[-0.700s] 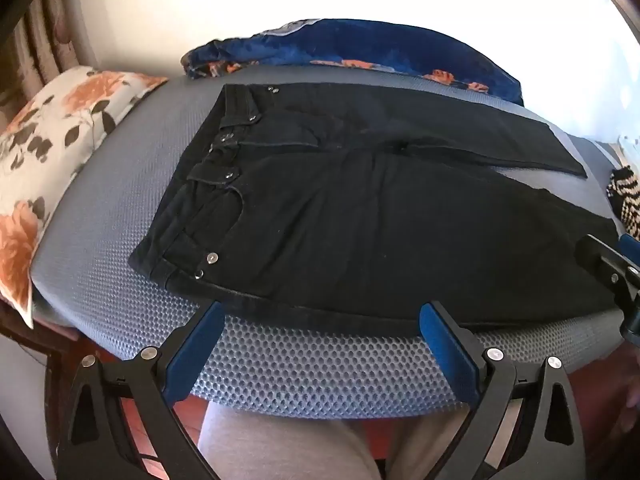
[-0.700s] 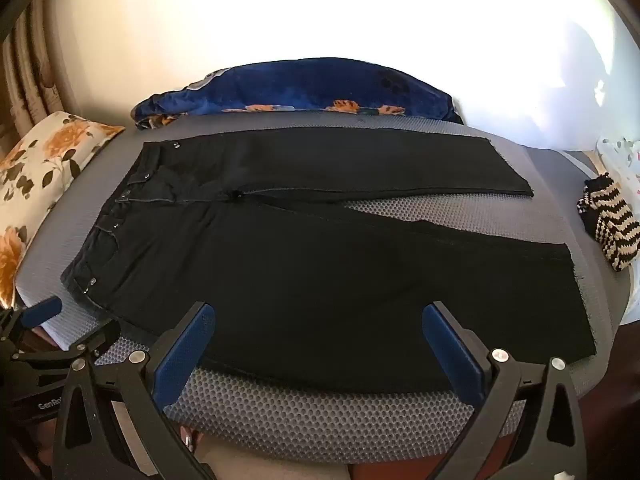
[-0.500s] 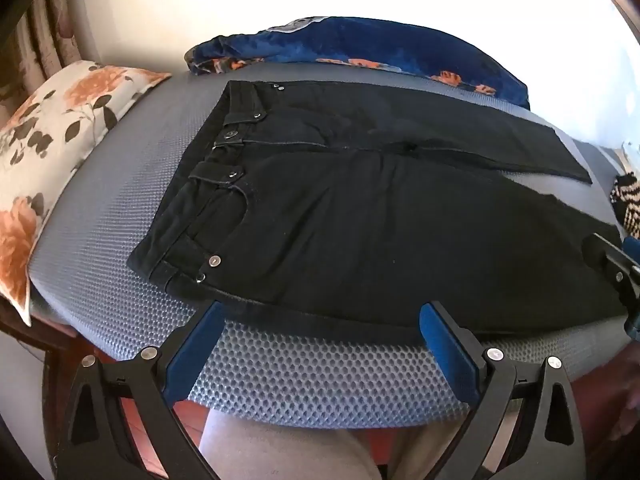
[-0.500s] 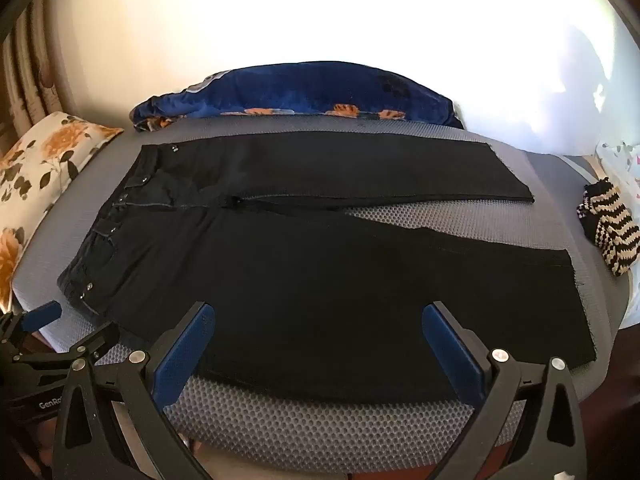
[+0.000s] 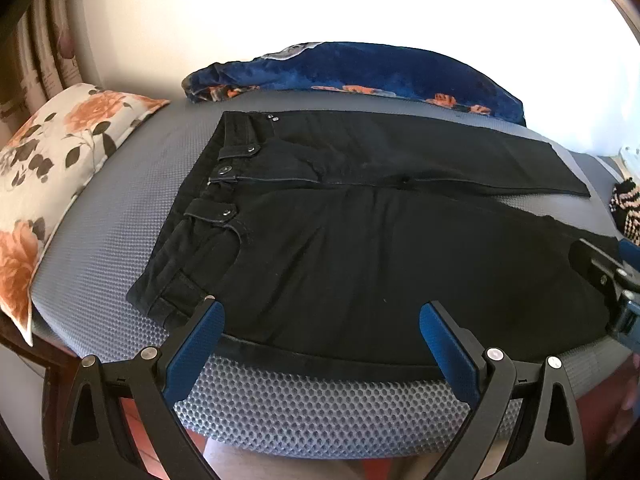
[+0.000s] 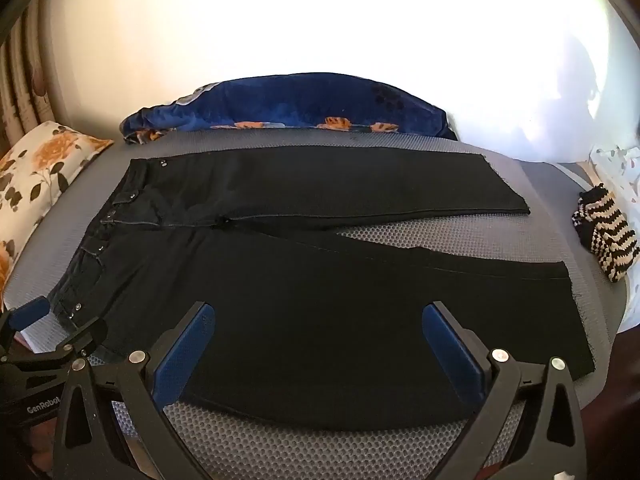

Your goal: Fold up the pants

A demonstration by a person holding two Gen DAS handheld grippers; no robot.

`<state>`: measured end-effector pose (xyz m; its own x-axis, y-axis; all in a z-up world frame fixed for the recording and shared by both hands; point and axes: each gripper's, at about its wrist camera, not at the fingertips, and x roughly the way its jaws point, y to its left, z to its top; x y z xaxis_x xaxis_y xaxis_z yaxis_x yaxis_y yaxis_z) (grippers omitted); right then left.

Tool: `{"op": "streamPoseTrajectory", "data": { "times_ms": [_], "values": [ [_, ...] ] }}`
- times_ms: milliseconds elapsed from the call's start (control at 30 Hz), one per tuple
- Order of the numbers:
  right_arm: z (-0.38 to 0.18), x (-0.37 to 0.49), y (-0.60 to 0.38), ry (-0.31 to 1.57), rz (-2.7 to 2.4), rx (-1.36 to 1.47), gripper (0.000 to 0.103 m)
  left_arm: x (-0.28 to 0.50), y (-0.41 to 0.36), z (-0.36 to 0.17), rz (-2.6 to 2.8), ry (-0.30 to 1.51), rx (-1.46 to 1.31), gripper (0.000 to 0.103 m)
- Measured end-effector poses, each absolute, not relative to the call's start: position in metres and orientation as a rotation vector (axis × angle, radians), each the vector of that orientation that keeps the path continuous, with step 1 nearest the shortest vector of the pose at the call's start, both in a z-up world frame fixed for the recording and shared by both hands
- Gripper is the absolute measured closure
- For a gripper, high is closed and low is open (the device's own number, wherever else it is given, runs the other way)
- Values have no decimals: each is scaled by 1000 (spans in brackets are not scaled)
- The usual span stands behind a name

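Observation:
Black pants (image 5: pixel 360 240) lie flat on a grey mesh mattress (image 5: pixel 120 208), waistband to the left, both legs spread to the right; they also show in the right wrist view (image 6: pixel 320 280). My left gripper (image 5: pixel 320 320) is open and empty over the near edge of the near leg, close to the waistband corner. My right gripper (image 6: pixel 318 326) is open and empty over the near leg's near edge, further toward the hem. The right gripper shows at the right edge of the left wrist view (image 5: pixel 612 280); the left gripper shows at the lower left of the right wrist view (image 6: pixel 44 340).
A floral pillow (image 5: pixel 52 168) lies at the left end of the mattress. A blue floral blanket (image 6: pixel 288 108) is bunched along the back by the white wall. A black-and-cream striped knit item (image 6: pixel 606 236) lies at the right end. The mattress's near edge (image 5: pixel 320 408) is just under the grippers.
Both grippers have moved forward over the near edge of the pants. Both stay open. The pants have not moved.

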<state>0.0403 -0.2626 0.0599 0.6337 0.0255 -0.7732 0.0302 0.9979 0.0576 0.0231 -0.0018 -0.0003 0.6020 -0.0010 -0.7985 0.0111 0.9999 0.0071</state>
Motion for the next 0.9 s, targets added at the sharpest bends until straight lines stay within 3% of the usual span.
{"op": "streamPoseTrajectory", "data": {
  "times_ms": [900],
  "values": [
    [54,36,-271,904,4,88,0,15,-5,2,15,906,54,5]
  ]
}}
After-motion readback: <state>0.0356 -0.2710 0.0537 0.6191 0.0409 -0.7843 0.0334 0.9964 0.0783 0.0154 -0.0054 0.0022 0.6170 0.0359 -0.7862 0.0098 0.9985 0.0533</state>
